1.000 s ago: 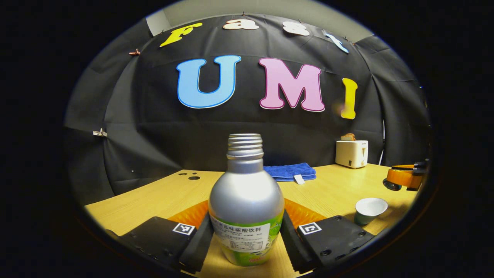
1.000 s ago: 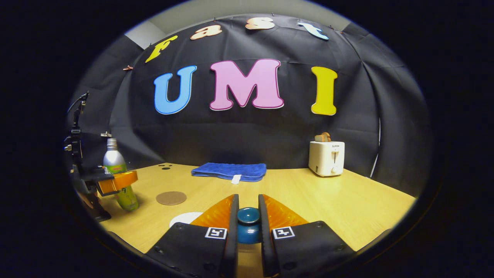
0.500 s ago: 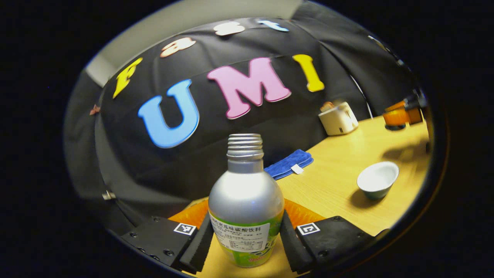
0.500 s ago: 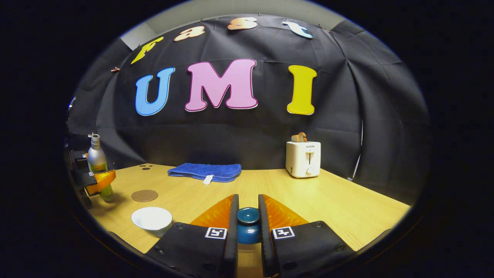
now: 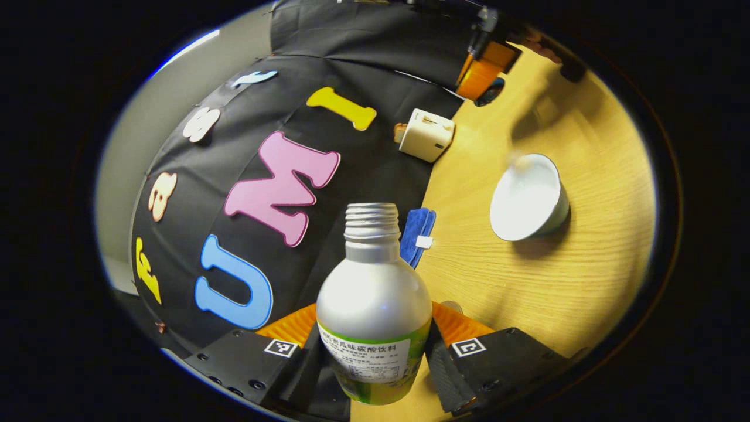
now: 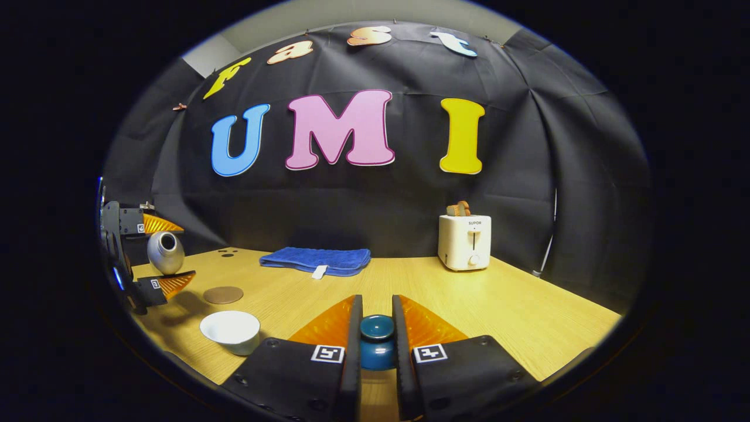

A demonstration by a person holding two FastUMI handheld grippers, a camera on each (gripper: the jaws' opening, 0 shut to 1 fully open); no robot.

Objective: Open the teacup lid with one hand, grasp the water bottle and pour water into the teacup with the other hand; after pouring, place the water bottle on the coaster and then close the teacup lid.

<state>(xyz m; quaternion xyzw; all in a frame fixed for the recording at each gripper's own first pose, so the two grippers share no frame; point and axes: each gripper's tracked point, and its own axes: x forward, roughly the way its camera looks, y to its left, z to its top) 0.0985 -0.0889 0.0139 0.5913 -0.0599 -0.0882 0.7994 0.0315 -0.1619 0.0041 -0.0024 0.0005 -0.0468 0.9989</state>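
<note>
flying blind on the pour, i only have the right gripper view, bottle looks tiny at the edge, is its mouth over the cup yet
Observer: Not quite, as far as I can tell. In the left gripper view the bottle is tipped steeply, and the teacup sits off to one side of its mouth.
Operator: is the cap off
Observer: Yes, the threaded neck is bare and open.
Operator: any water going in
Observer: No stream is visible; the cup's inside looks plain white.
Operator: grip ok on the bottle
Observer: The left gripper has both fingers pressed on the bottle's lower body.
</note>
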